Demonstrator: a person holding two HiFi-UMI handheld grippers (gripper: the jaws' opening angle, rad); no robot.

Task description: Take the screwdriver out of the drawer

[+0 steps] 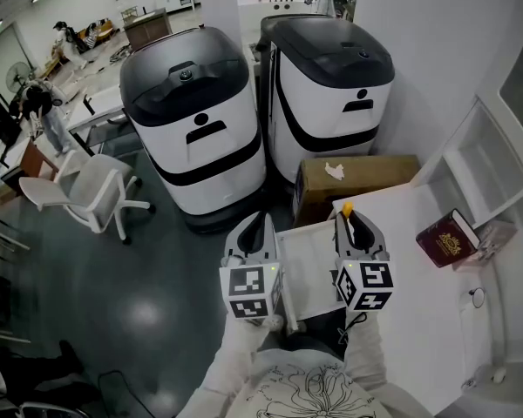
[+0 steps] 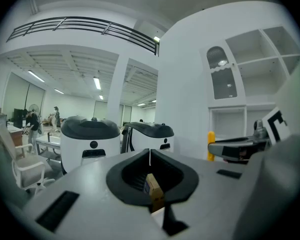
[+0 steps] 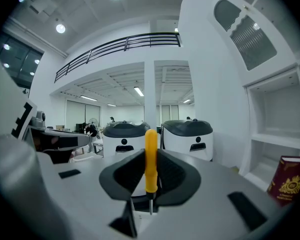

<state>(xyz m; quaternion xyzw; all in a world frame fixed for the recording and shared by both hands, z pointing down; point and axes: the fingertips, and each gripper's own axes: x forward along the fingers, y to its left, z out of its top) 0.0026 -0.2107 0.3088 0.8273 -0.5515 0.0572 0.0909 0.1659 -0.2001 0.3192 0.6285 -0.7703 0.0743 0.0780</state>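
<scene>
The right gripper (image 1: 352,225) has its dark, ribbed jaws clamped on the screwdriver (image 3: 150,159). The tool stands upright, with a glossy yellow handle rounded at the top and a thin metal shank pointing down. Its tip is too small to tell the blade type. It is out of the drawer (image 1: 307,264), held over the right edge of that flat white tray, whose inside is largely covered by the two grippers.

The left gripper (image 2: 150,156) has a smooth pale shell, and its jaws are closed tip to tip on nothing. Under them shows a small brown-and-blue shape I can't identify.

A brown cardboard box (image 1: 353,177) sits beyond the drawer, and a dark red hardback book (image 1: 448,238) with a gold emblem lies on the white desk.
</scene>
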